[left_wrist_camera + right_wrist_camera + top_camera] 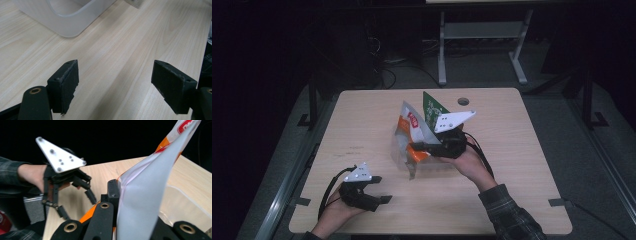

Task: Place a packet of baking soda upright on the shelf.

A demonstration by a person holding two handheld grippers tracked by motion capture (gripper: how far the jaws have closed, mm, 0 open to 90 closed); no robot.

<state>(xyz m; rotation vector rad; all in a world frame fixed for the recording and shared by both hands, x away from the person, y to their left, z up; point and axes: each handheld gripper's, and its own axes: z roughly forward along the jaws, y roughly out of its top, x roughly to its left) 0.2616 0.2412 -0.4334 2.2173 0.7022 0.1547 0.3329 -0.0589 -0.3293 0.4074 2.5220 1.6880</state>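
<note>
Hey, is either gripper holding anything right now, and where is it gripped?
The right gripper is shut on the orange and white snack bag, pinching it by its lower edge. The left gripper is open, holding nothing.

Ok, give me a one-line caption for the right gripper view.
Right claw shut on an orange-and-white snack bag, left claw open beyond it above the wooden table.

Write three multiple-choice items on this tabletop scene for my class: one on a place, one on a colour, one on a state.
1. Where is the snack bag?
A. in the right gripper
B. flat on the table
C. in the left gripper

2. What colours does the bag show?
A. blue and yellow
B. orange and white
C. all black

3. How is the left gripper?
A. shut on the bag
B. shut on nothing
C. open

Key: 1 A, its jaws clamp the bag; 2 B, orange and white panels show; 3 C, bare table between the jaws.
</note>
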